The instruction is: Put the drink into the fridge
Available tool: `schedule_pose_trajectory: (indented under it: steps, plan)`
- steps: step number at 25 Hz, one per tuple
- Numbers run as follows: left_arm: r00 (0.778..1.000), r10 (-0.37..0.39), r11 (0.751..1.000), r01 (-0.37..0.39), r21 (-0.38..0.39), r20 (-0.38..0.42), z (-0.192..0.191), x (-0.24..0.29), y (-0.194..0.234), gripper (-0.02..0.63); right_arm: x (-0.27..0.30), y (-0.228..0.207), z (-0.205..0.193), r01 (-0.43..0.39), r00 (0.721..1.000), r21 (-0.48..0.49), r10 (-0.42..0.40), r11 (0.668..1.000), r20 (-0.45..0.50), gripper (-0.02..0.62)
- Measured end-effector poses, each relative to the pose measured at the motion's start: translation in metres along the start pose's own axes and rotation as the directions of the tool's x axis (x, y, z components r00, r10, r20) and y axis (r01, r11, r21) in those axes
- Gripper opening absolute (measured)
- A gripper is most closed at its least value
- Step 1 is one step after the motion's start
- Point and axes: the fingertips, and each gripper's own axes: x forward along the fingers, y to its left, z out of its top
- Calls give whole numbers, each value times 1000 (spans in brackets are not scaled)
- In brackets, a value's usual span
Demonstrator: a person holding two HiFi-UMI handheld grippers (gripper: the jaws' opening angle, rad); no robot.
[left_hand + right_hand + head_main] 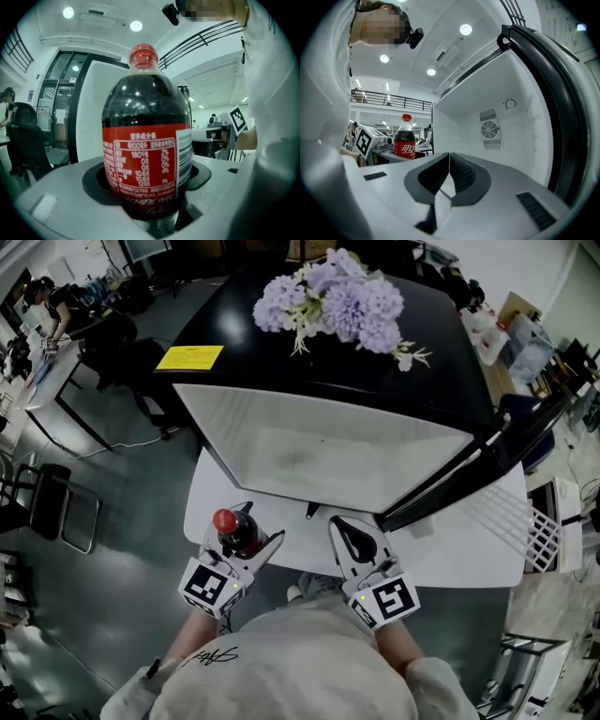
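bottle (pixel 146 136) clamped upright between left gripper (pixel 236 557) jaws (right gripper (pixel 354 542) jaws together, empty).

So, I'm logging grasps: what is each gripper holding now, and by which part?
The left gripper grips the cola bottle round its lower body, at the label's bottom edge. The right gripper is shut on nothing.
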Motion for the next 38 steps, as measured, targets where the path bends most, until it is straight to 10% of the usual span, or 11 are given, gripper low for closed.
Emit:
schedule_pose_trajectory:
  steps: [38]
  plan:
    - [999,36,999,-35,41,-14,-28,117,61,318,15,-41,-13,9,999,18,-8,1000,-44,12]
